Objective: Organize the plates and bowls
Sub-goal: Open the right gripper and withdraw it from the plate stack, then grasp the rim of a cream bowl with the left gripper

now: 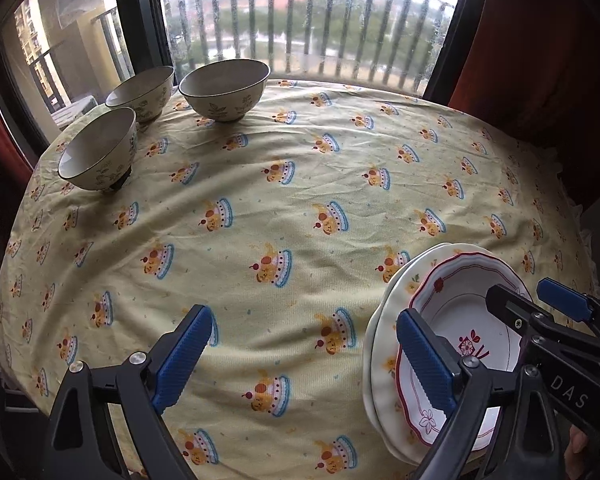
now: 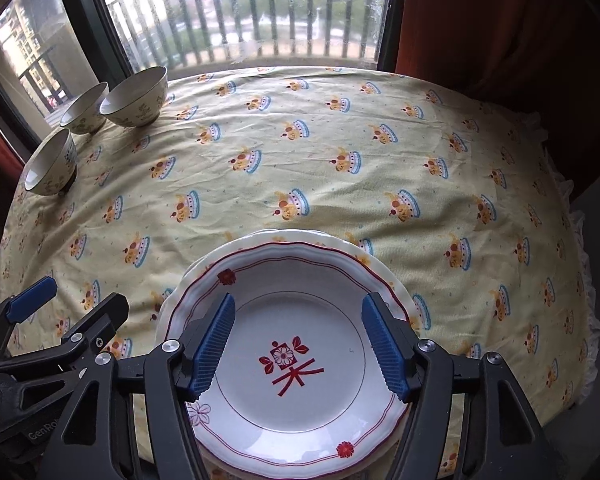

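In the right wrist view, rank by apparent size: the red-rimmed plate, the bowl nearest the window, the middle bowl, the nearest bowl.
1. Red-rimmed plate, by far, though it is closest to the camera.
2. Window bowl.
3. Nearest bowl and middle bowl: too alike to rank; distance differs.

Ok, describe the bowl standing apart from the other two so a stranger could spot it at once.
On the yellow cake-print tablecloth, look to the far left corner by the window, where three floral bowls stand. Two sit close together nearest the glass; the lone bowl stands nearer the camera at the table's left edge, apart from that pair.
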{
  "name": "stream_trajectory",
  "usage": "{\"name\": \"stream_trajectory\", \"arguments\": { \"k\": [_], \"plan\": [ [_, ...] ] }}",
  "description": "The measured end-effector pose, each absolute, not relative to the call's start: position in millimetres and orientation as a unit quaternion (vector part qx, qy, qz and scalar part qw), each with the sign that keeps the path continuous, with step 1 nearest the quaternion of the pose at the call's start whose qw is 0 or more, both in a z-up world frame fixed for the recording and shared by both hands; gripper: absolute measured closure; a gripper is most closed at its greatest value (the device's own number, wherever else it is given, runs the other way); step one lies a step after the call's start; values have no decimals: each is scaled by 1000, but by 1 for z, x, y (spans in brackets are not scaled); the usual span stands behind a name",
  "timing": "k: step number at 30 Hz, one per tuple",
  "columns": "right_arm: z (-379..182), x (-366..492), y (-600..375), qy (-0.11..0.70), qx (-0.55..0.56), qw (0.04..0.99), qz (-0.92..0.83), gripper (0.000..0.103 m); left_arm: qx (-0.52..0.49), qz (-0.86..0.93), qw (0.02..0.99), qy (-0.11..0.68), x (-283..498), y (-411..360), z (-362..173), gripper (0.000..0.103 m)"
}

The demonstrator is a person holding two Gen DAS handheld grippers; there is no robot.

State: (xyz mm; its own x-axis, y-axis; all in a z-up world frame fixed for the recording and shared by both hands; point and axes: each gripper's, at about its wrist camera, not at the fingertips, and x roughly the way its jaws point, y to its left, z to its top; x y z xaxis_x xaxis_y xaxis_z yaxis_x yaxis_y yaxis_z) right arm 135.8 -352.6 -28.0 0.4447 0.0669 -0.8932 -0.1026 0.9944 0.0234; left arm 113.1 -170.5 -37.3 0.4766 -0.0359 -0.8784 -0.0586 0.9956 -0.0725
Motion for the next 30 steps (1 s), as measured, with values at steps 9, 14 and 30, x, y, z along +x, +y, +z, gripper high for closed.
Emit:
{"name": "stream_trajectory", "arguments": {
  "k": [9, 14, 30],
  "plan": [
    [-23, 140, -274, 522, 39, 852, 26, 33, -31, -7, 865, 501, 128, -88, -26, 8],
    [-21, 142, -226, 508, 39, 860, 20, 33, -24, -7, 868, 495, 137, -41, -29, 9],
    [-24, 187, -109, 509, 37, 860, 2, 33, -19, 13, 878, 478, 200, 73, -25, 16]
  ]
}}
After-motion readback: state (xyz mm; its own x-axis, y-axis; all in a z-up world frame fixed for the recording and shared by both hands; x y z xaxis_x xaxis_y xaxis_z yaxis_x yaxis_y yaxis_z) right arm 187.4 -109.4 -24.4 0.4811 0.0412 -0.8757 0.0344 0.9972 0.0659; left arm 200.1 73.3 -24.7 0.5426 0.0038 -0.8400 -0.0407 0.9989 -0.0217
